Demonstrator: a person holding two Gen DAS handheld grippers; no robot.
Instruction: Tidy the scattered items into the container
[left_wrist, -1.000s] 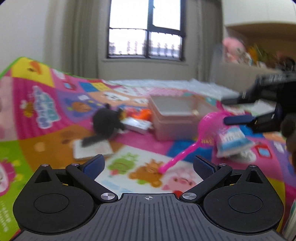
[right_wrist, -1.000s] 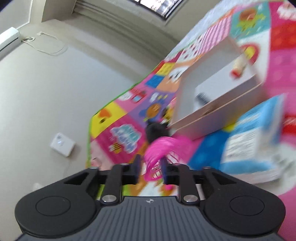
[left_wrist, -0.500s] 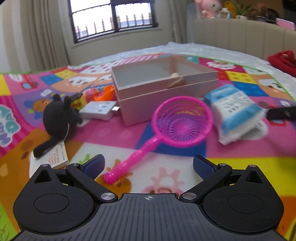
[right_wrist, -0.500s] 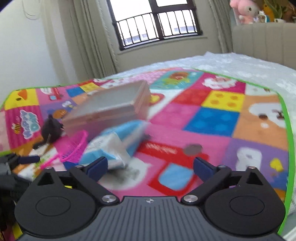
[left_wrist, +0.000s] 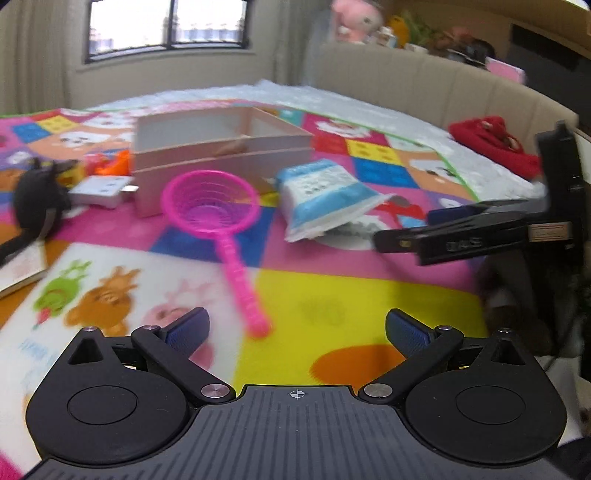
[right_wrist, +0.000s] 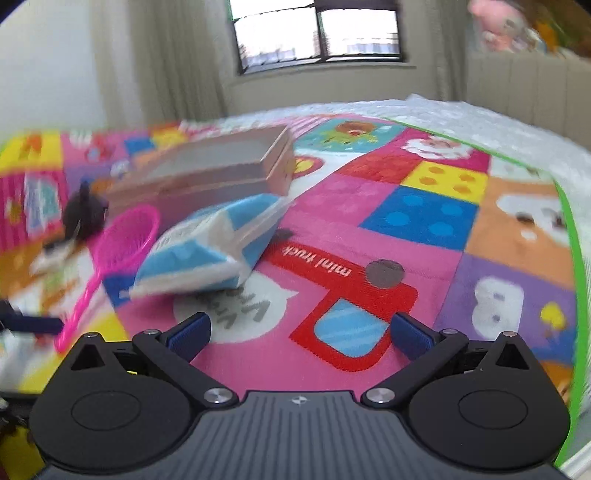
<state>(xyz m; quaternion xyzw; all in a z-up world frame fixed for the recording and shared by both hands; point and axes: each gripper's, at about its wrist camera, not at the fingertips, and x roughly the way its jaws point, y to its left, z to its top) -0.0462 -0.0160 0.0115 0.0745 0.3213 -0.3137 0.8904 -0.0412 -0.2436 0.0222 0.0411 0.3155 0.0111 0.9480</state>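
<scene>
A pale pink open box (left_wrist: 221, 147) stands on the colourful play mat, also in the right wrist view (right_wrist: 207, 173). A pink toy net (left_wrist: 214, 206) lies in front of it, handle towards my left gripper (left_wrist: 295, 328), which is open and empty. A blue and white packet (left_wrist: 321, 199) lies right of the net, also in the right wrist view (right_wrist: 210, 243). My right gripper (right_wrist: 299, 328) is open and empty, just short of the packet. It shows at the right of the left wrist view (left_wrist: 406, 232). A black plush toy (left_wrist: 33, 195), a white box (left_wrist: 99, 188) and orange toys (left_wrist: 114, 162) lie left of the box.
A booklet (left_wrist: 22, 266) lies at the far left. A red cloth (left_wrist: 495, 140) lies at the mat's right edge, in front of a beige padded wall (left_wrist: 443, 85). A white quilted sheet (right_wrist: 480, 122) borders the mat.
The right gripper has let go of the pink net, which now lies flat on the mat. It has swung round and now faces the packet, open. The left view has shifted right.
</scene>
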